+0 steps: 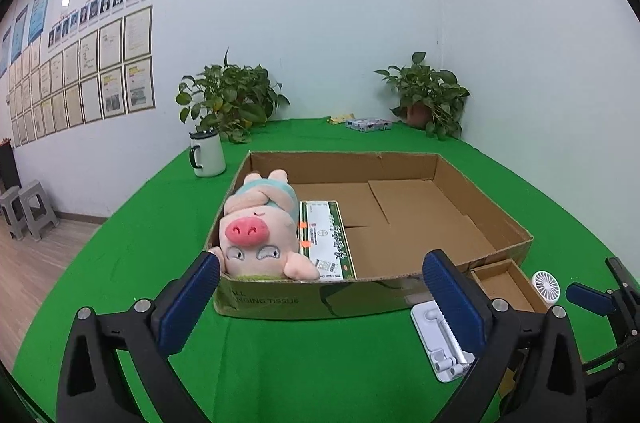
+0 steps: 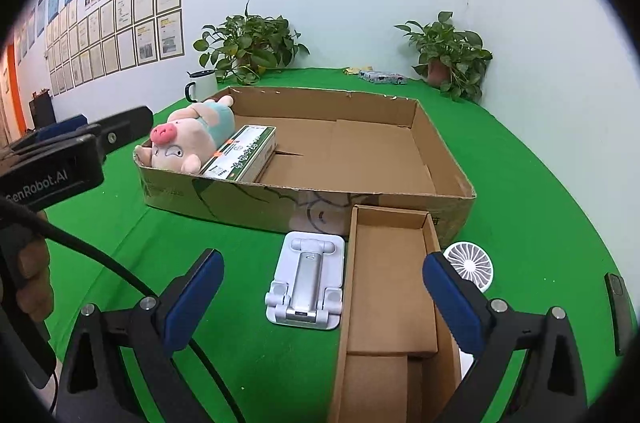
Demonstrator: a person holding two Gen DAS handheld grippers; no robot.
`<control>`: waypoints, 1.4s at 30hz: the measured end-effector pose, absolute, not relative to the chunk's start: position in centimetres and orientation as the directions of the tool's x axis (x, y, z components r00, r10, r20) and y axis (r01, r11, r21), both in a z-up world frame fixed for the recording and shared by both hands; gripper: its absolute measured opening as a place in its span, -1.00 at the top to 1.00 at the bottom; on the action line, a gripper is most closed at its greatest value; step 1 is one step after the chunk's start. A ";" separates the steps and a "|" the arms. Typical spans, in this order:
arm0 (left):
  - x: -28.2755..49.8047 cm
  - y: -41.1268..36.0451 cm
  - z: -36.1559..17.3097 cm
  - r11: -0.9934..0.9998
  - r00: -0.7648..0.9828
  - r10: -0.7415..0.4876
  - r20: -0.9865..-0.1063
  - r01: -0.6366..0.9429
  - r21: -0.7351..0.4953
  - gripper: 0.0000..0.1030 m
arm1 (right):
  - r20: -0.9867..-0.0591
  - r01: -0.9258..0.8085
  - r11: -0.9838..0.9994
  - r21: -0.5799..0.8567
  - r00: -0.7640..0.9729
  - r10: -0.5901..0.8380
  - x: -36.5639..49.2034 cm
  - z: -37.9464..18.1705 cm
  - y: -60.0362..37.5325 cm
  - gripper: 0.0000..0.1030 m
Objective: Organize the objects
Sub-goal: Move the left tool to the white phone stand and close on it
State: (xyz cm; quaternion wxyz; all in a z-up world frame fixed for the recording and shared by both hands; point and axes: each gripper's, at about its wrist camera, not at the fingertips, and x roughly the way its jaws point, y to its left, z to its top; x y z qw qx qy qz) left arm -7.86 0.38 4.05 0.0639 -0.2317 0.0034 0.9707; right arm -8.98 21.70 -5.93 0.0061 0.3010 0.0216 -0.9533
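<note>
A large open cardboard box (image 1: 484,207) (image 2: 448,159) stands on the green table. In its left end lie a pink plush pig (image 1: 260,227) (image 2: 188,139) and a green-and-white carton (image 1: 326,239) (image 2: 244,153). My left gripper (image 1: 320,297) is open and empty just in front of the box's near wall. My right gripper (image 2: 320,297) is open and empty above a white folding phone stand (image 2: 306,281) (image 1: 438,341) and a small empty cardboard box (image 2: 390,287) (image 1: 506,285). A white handheld fan (image 2: 470,265) (image 1: 546,287) lies right of the small box.
A white mug (image 1: 207,153) (image 2: 202,83) stands left of the large box. Two potted plants (image 1: 230,99) (image 1: 430,95) and a small patterned pack (image 1: 368,124) sit at the table's back. Grey stools (image 1: 28,209) stand on the floor at left.
</note>
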 end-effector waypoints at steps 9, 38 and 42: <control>-9.9 0.1 2.1 -0.976 -0.816 0.212 -0.538 -0.202 -0.078 -0.99 | -0.528 0.143 -0.989 0.050 -0.836 -0.147 -6.7 -5.1 21.6 -0.94; -19.4 2.8 -10.1 -0.796 -0.280 0.592 -0.756 -0.348 -0.495 -0.71 | -0.837 0.161 -0.986 -0.031 -0.544 -0.063 -12.2 -12.2 17.3 -0.55; -19.1 2.7 -10.5 -0.794 -0.269 0.593 -0.759 -0.349 -0.497 -0.71 | -0.825 0.089 -0.992 -0.088 -0.565 0.022 -12.0 -12.3 17.5 -0.08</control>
